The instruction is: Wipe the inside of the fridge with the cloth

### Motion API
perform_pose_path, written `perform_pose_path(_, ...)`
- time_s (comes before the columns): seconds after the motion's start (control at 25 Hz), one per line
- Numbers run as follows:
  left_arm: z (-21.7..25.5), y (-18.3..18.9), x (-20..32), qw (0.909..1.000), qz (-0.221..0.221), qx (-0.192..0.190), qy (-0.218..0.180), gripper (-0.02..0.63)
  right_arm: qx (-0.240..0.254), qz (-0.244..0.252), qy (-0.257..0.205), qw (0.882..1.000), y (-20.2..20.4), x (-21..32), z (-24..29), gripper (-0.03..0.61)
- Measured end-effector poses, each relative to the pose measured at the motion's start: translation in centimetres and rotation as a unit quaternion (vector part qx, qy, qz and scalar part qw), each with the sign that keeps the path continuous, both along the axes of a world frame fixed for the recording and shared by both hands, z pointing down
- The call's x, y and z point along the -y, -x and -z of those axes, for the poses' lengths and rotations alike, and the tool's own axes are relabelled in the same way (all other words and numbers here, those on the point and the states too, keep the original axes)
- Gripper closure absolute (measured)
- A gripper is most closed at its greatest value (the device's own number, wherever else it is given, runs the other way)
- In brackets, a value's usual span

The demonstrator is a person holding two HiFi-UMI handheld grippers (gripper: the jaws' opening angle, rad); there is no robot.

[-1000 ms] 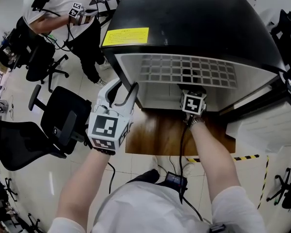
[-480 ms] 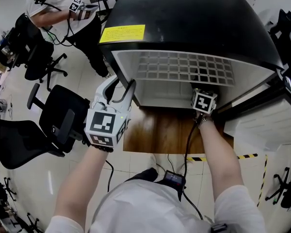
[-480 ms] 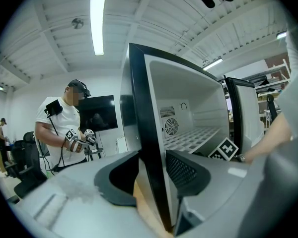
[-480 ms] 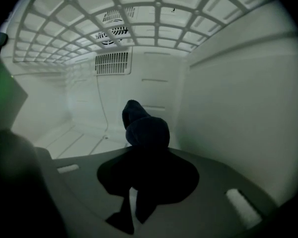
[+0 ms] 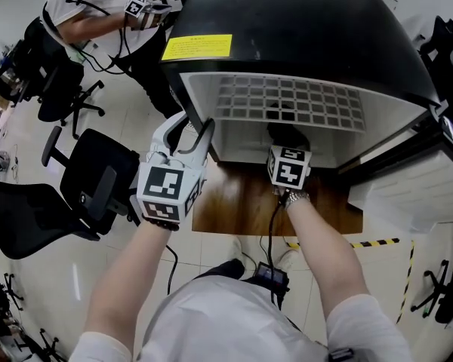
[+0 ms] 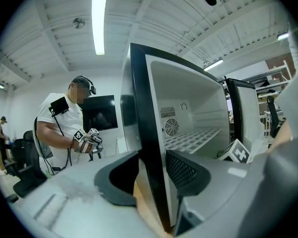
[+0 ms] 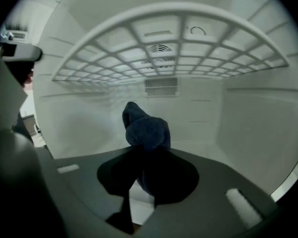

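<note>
two claws worked: my right claw [image 7: 146, 170] pinched the blue cloth [image 7: 146, 130] mid-wipe inside the fridge [image 5: 287, 21], my left claw [image 5: 190, 130] clamped its left wall [image 6: 139, 133]; next, i judged, press it farther in.

Both forearms are stretching forward; left tool [image 5: 195, 130] is seemingly clamping the fridge wall [image 6: 144, 133], right tool [image 5: 287, 137] is pinching the cloth [image 7: 148, 129].

Fridge [image 5: 302, 29] one, cloth [image 7: 146, 128] one, shelf [image 5: 287, 108] one, tongs [image 6: 151, 155] [image 7: 146, 155] two.
</note>
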State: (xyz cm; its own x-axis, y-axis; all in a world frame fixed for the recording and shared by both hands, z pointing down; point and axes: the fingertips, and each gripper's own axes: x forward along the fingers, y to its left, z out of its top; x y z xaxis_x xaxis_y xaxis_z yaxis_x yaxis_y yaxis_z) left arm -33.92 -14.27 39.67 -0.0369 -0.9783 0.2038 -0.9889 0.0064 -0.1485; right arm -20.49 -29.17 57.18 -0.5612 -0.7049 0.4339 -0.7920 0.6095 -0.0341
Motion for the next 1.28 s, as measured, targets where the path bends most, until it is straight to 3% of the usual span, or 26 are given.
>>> perform_pose_path(0.36,-0.1,0.1,0.0,1.0000,-0.004,-0.001,0.000,0.446,0.030,0.077,0.041,0.996,7.9,-8.9,-0.8,0.502)
perform_pose_path(0.52,0.0,0.1,0.0,1.0000,-0.007,0.000,-0.002,0.446,0.011,0.098,0.057,0.994,9.5,-11.0,-2.8,0.502)
perform_pose_path(0.72,0.0,0.0,-0.1,1.0000,-0.008,-0.001,-0.003,0.446,-0.027,0.084,0.069,0.994,7.5,-10.5,-5.9,0.502)
perform_pose_path(1.28,0.1,0.2,0.0,1.0000,-0.006,-0.002,-0.005,0.446,-0.043,-0.007,0.045,0.998,-2.2,-4.4,-5.6,0.502)
